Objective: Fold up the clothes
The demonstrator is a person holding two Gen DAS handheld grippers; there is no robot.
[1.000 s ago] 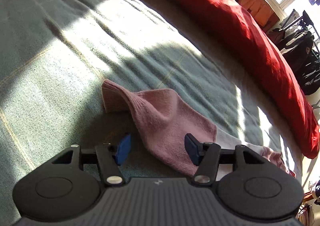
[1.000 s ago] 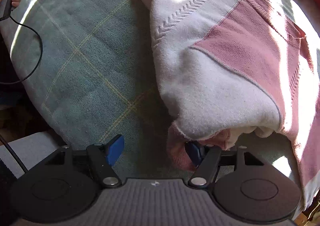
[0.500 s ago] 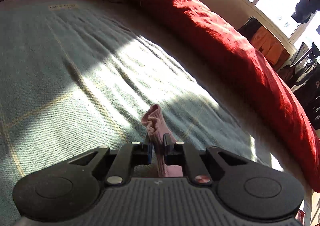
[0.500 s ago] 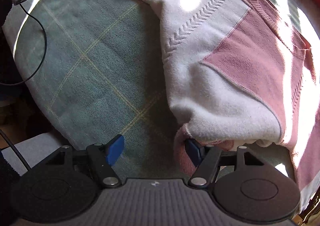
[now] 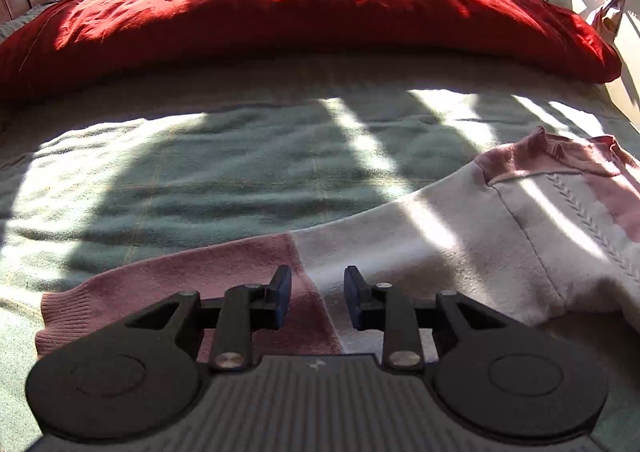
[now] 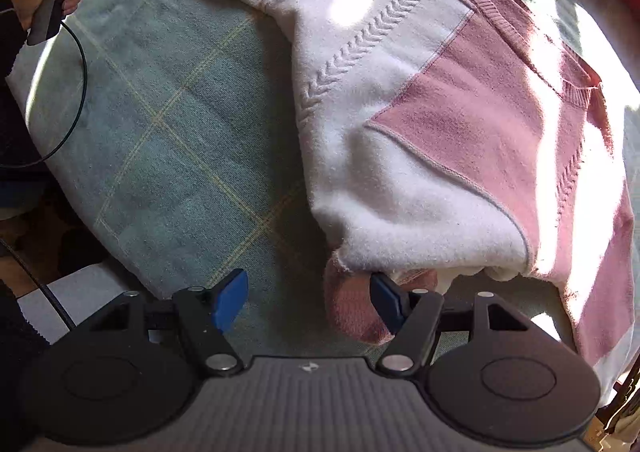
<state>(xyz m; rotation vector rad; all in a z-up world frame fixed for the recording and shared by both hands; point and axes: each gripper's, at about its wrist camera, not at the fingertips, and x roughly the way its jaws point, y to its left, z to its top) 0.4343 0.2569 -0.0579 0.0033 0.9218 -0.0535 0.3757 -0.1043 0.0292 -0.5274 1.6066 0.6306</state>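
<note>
Folding has barely begun: sweater (image 6: 400, 124) lies spread on the bed (image 6: 168, 140), sleeve (image 5: 224, 272) stretched out under opening, empty left tongs (image 5: 317, 298); right tongs (image 6: 308, 302) gape beside the hem.

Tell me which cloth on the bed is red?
The puffy duvet along the far side. The blanket is green, the sweater pink and white.

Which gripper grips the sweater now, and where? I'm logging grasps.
Neither: left gripper is opening over the sleeve; right gripper stands open at the sweater hem.
</note>
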